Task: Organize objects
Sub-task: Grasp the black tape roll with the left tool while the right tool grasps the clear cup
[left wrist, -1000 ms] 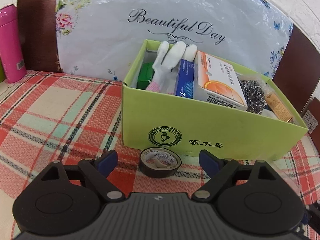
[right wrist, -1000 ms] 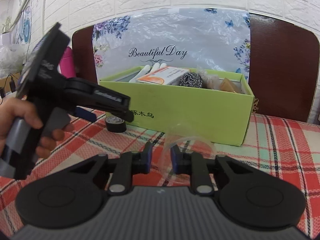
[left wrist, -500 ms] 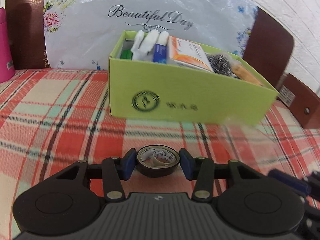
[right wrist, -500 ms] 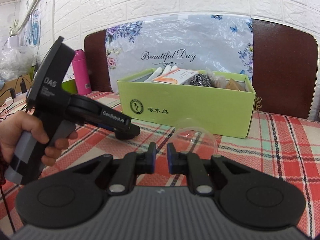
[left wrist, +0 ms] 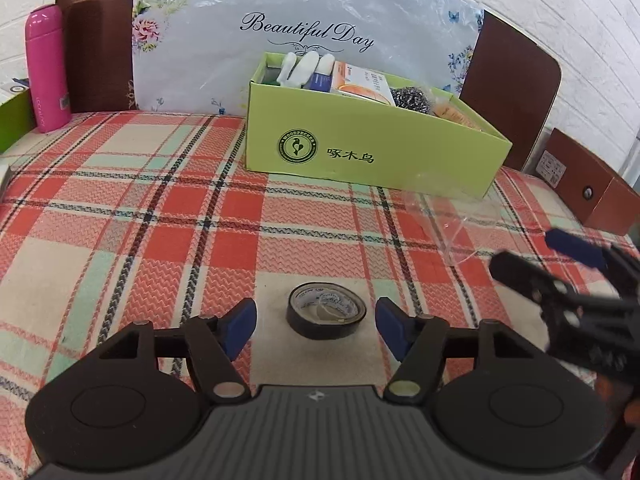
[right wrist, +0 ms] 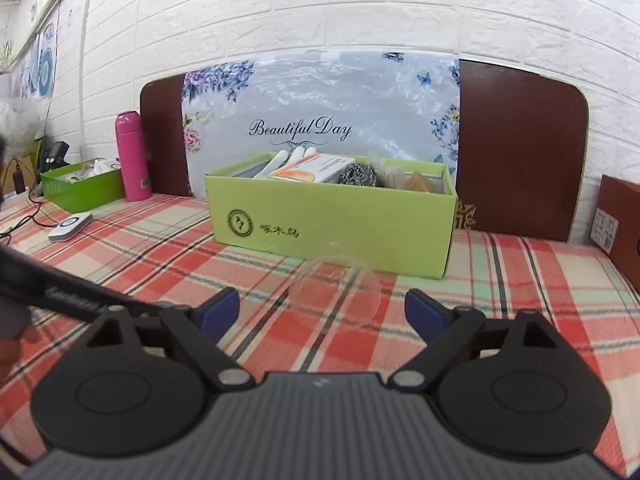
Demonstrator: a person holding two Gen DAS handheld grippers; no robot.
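Left wrist view: the left tool point(left wrist: 316, 326) hangs low over the plaid cloth point(left wrist: 132, 216). Its jaws are opening, and a roll of black tape point(left wrist: 326, 316) lies flat on the cloth between the two blue pads point(left wrist: 239, 325), touched by neither. Beyond it stands an open green box point(left wrist: 372, 152) with a round logo on its front wall. Inside are white gloves point(left wrist: 306, 68), an orange-and-white carton point(left wrist: 362, 86) and a steel scourer point(left wrist: 412, 98). Behind the box leans a flowered plastic sheet point(left wrist: 304, 12) printed "Beautiful Day", against a dark wooden headboard point(left wrist: 100, 40). A pink bottle point(left wrist: 46, 68) stands upright at the far left. To the right, a clear plastic cup point(left wrist: 452, 224) lies on its side on the cloth, just ahead of the right tool point(left wrist: 536, 256), which is blurred here.

Right wrist view: the right tool point(right wrist: 322, 314) has its jaws opening, already wide. The clear cup point(right wrist: 336, 292) lies on the cloth between and slightly ahead of the pads point(right wrist: 424, 314), free of both. The green box point(right wrist: 332, 220) sits beyond the cup, near the headboard point(right wrist: 520, 152). The pink bottle point(right wrist: 132, 156) stands to its left, beside a second, smaller green box point(right wrist: 82, 188). A white gadget point(right wrist: 70, 226) rests on the cloth near that box. The left tool's black body point(right wrist: 72, 296) crosses the lower left corner, held in a hand point(right wrist: 12, 344).
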